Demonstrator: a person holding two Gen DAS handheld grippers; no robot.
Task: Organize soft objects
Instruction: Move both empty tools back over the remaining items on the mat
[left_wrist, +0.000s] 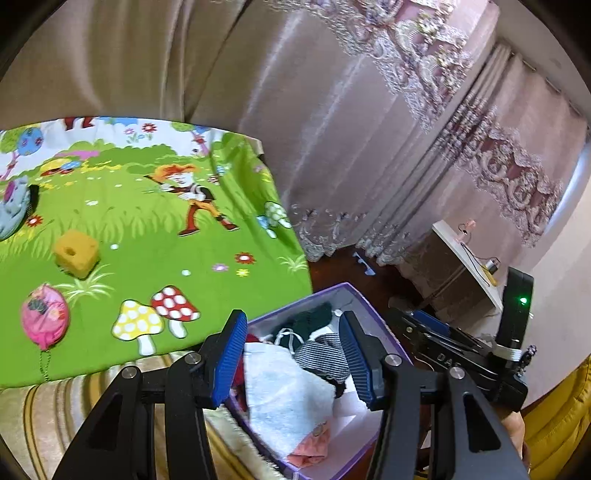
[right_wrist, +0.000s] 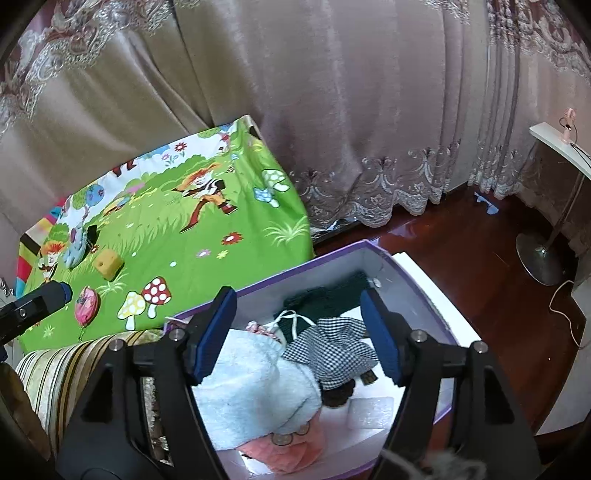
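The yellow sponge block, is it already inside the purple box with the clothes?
No, the yellow sponge block lies on the green cartoon mat, well apart from the purple box.

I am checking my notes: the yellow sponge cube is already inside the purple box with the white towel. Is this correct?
Not quite. The yellow sponge cube is not in the purple box; it lies on the green cartoon mat, as the left wrist view shows. The white towel is indeed inside the box.
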